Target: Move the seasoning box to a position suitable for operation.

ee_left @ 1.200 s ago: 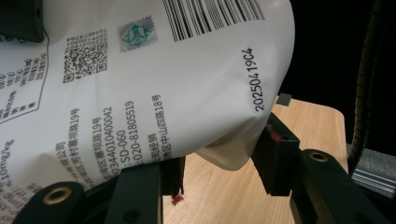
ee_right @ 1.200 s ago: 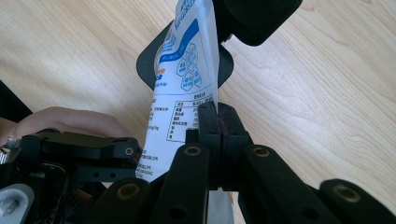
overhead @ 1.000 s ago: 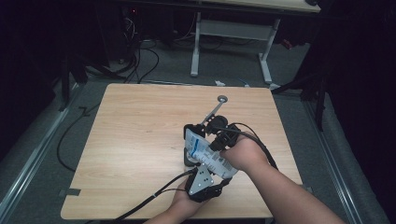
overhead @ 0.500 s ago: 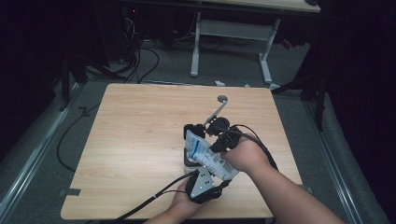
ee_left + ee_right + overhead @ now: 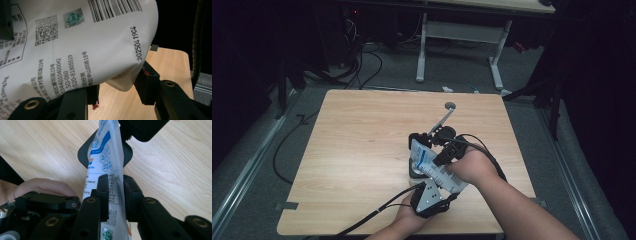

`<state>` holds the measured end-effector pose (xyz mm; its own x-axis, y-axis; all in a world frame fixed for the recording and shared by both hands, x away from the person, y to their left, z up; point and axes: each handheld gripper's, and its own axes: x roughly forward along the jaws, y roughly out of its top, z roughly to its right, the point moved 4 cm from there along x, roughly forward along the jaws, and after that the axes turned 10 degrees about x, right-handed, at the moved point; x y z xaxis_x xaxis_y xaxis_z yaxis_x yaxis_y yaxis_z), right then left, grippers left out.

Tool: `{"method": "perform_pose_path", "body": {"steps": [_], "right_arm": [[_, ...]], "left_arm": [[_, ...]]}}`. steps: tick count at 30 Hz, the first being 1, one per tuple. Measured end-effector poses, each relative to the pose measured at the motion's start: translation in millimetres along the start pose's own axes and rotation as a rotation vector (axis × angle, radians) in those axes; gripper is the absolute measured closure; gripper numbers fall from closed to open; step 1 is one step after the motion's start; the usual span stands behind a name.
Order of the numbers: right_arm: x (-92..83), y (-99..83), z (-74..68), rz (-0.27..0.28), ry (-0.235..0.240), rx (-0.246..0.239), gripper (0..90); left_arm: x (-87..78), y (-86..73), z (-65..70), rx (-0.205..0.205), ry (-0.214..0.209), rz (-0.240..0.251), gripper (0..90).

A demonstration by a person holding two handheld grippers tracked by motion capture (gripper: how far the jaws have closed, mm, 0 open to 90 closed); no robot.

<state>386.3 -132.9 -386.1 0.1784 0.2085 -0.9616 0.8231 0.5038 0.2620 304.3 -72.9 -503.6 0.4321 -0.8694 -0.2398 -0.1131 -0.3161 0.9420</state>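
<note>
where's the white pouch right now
In the high view the white pouch is at the table's near right, between the left gripper and right gripper, over a black round base.

Smooth plastic pouch (image 5: 432,166); matt wood-grain table (image 5: 357,140).

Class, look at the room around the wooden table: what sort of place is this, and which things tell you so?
Probably a lab or workshop, not a home: a bare wooden table, loose cables on the grey floor, and a height-adjustable desk frame behind.
</note>
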Motion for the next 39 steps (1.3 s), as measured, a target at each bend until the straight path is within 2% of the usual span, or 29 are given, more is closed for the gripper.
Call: {"method": "perform_pose_path", "body": {"steps": [3, 4, 8, 18, 21, 22, 23, 29, 30, 39], "right_arm": [[3.8, 2.5, -1.2, -0.006, 0.005, 0.016, 74.8], [4.9, 3.3, 0.4, -0.003, 0.005, 0.001, 74.6], [8.2, 5.1, -0.4, -0.015, 0.014, 0.011, 75.3], [9.2, 5.6, 0.3, -0.042, 0.025, -0.002, 88.5], [8.5, 5.8, 0.7, -0.043, 0.024, -0.015, 88.8], [7.2, 5.9, -0.5, -0.048, 0.026, 0.001, 89.0], [7.2, 6.2, 0.7, -0.043, 0.025, -0.020, 88.9], [6.4, 5.9, -1.6, -0.053, 0.023, -0.003, 89.2], [6.6, 5.6, -0.3, -0.049, 0.029, -0.022, 89.5], [7.1, 4.9, -1.1, -0.047, 0.026, -0.024, 89.7]], "left_arm": [[0.0, 0.0, 0.4, 0.001, -0.001, 0.001, 59.3], [-0.1, 0.0, 0.6, 0.003, -0.001, 0.002, 59.3], [0.1, -0.8, 1.1, 0.006, -0.005, -0.002, 59.3], [0.2, -3.1, 2.1, 0.015, -0.005, -0.009, 59.6], [0.1, -3.6, 2.3, 0.013, -0.006, -0.008, 59.7], [0.0, -3.8, 2.2, 0.010, -0.007, -0.008, 59.8], [-0.5, -4.8, 2.0, 0.009, -0.008, -0.011, 59.7], [-1.8, -10.5, 2.0, 0.002, -0.011, -0.026, 59.7], [-2.1, -11.6, 2.0, -0.004, -0.012, -0.027, 59.7], [-4.5, -16.6, 2.6, -0.014, -0.017, -0.033, 59.6]]}}
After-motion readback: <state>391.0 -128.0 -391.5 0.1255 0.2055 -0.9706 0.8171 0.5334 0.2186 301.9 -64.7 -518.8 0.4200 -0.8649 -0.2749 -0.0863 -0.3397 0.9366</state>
